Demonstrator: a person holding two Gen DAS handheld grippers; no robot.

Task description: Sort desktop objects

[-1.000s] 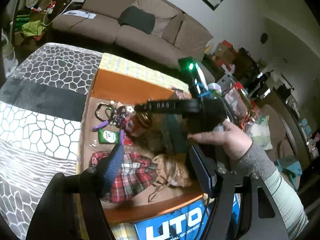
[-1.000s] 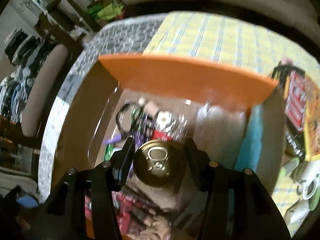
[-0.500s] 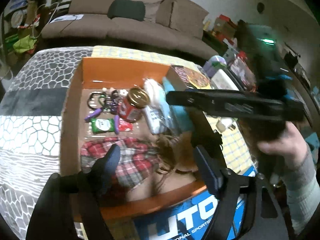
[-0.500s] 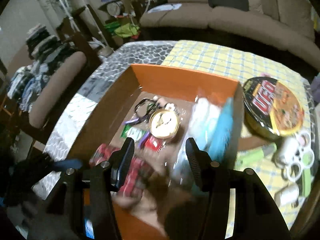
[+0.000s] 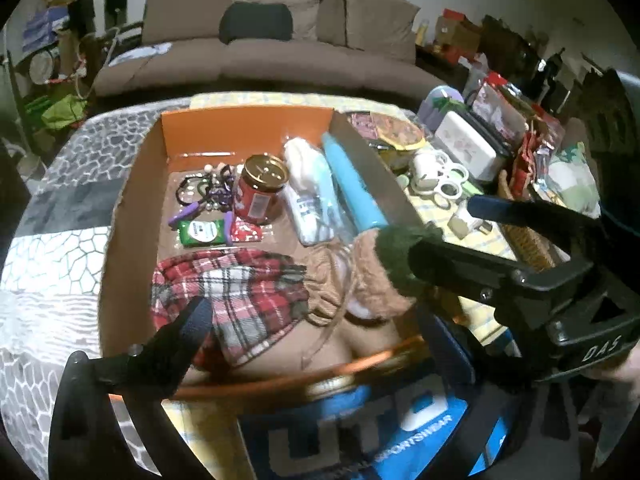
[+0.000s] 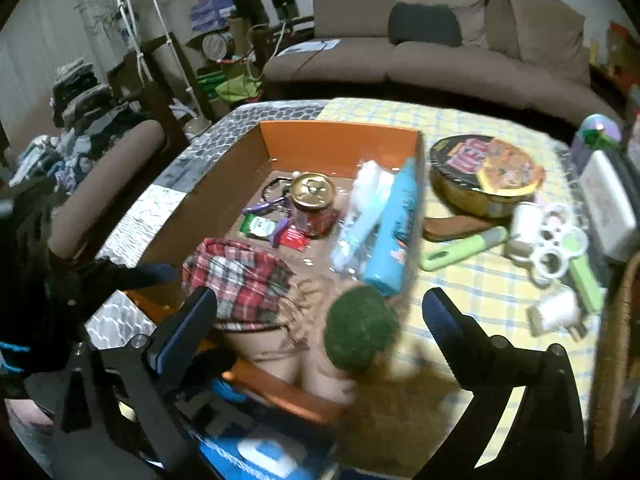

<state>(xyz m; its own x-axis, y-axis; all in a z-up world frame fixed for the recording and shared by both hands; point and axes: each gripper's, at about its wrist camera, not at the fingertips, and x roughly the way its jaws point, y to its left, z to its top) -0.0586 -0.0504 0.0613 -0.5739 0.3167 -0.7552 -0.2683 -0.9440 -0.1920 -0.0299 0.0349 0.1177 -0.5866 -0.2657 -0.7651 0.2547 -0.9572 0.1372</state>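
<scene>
An orange cardboard box [image 5: 248,120] [image 6: 340,136] lies on the table. A red can with a gold lid [image 5: 260,192] [image 6: 312,204] stands upright inside it, beside a blue tube [image 5: 352,184], a white packet [image 5: 308,196], a green packet [image 5: 202,234] and a plaid cloth [image 5: 236,292]. At the box's near right corner rests a brown fluffy thing with a green pom-pom [image 5: 400,256] [image 6: 360,328]. My left gripper [image 5: 320,336] hangs over the near rim, jaws opening, nothing in them. My right gripper [image 6: 320,320] is above the pom-pom, jaws opening wide, pads clear of it.
Right of the box, on the yellow checked cloth, lie a noodle bowl [image 6: 488,172], a green brush [image 6: 464,248], white tape rolls [image 6: 552,240] and a white plug [image 6: 556,312]. A blue printed box [image 5: 360,420] sits under the near rim. A brown sofa [image 6: 440,52] stands behind the table.
The right gripper, shut on the can a second ago, has let it go in the box and drawn back and up. Both grippers' jaws have spread wider.
</scene>
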